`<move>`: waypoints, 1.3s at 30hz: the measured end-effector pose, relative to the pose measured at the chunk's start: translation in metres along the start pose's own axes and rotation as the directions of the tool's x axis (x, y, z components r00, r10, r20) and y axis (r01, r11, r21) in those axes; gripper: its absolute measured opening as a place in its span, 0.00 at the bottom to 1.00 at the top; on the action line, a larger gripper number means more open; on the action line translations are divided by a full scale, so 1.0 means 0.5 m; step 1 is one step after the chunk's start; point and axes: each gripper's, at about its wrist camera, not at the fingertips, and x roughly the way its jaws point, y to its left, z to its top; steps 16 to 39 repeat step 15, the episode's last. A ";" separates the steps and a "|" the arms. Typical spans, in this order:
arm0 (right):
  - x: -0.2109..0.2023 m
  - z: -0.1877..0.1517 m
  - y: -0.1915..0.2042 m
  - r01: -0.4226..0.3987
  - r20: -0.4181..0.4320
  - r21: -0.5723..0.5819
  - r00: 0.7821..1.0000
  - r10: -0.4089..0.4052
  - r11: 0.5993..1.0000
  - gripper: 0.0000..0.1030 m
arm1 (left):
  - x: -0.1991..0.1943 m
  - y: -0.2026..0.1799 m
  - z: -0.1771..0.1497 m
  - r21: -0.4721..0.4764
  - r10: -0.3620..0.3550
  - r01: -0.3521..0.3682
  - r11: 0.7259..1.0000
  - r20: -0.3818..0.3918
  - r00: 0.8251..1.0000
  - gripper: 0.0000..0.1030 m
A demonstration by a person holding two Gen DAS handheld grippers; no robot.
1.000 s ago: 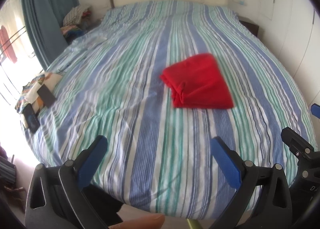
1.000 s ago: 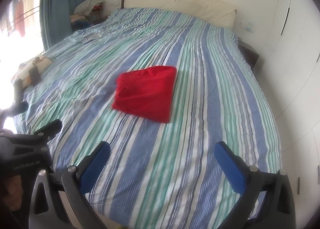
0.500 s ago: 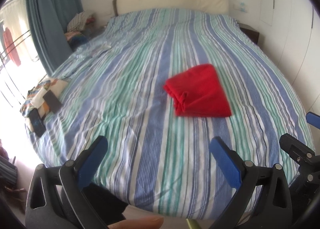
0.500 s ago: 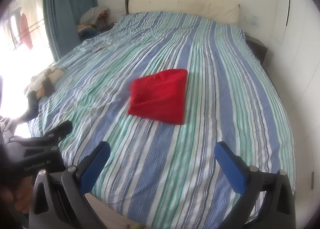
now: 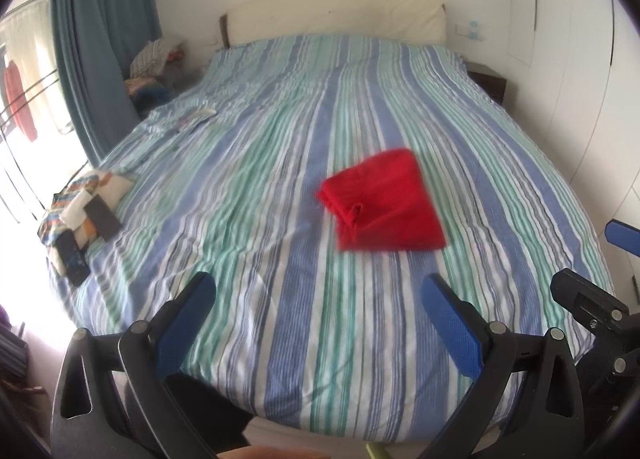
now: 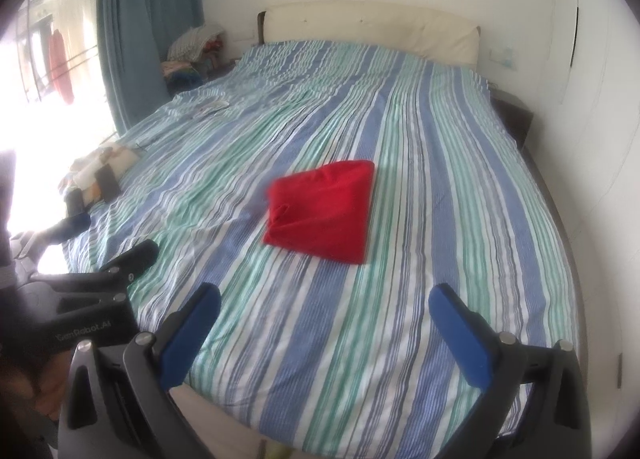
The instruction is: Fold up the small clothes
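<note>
A: Since a second ago both cameras have pulled back and up; the red folded garment (image 5: 382, 201) sits farther off in frame, more headboard and wall visible.

B: Left wrist view?

A: Garment lies flat on the striped bedspread (image 5: 248, 195), mid-bed, a bit right of centre. Compact folded wedge, bunched knot of fabric at its near-left edge. Wide edge faces the foot of the bed, narrower end toward the headboard (image 5: 336, 17); long axis runs roughly along the stripes, tilted slightly. Left gripper (image 5: 318, 295) spread wide, blue pads (image 5: 186, 323) empty, well short of the garment. Right gripper's black body and a blue tip show at the right edge.

B: Clutter?

A: Patterned cloth with dark flat items (image 5: 86, 211) at the bed's left edge, blue curtain (image 5: 100, 43) behind. Nothing between pads and garment.

B: Right wrist view?

A: Same garment (image 6: 322, 209), now left of centre, crease on its left side, same heading. Right gripper (image 6: 324, 305) also fully parted, holding nothing. Left gripper's body (image 6: 92, 291) sits at lower left over the bed edge. Clothes pile (image 6: 194, 47) by the curtain.
</note>
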 end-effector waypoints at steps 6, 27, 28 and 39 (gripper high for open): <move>0.013 0.000 0.008 0.011 -0.007 -0.014 1.000 -0.011 1.000 0.99 | 0.000 0.008 0.000 -0.018 -0.003 0.003 1.000 0.002 1.000 1.00; 0.028 -0.005 -0.005 0.026 -0.027 -0.001 0.999 -0.026 1.000 0.99 | -0.002 0.002 0.001 -0.018 0.011 -0.011 1.000 0.017 1.000 1.00; 0.028 -0.005 -0.005 0.026 -0.027 -0.001 0.999 -0.026 1.000 0.99 | -0.002 0.002 0.001 -0.018 0.011 -0.011 1.000 0.017 1.000 1.00; 0.028 -0.005 -0.005 0.026 -0.027 -0.001 0.999 -0.026 1.000 0.99 | -0.002 0.002 0.001 -0.018 0.011 -0.011 1.000 0.017 1.000 1.00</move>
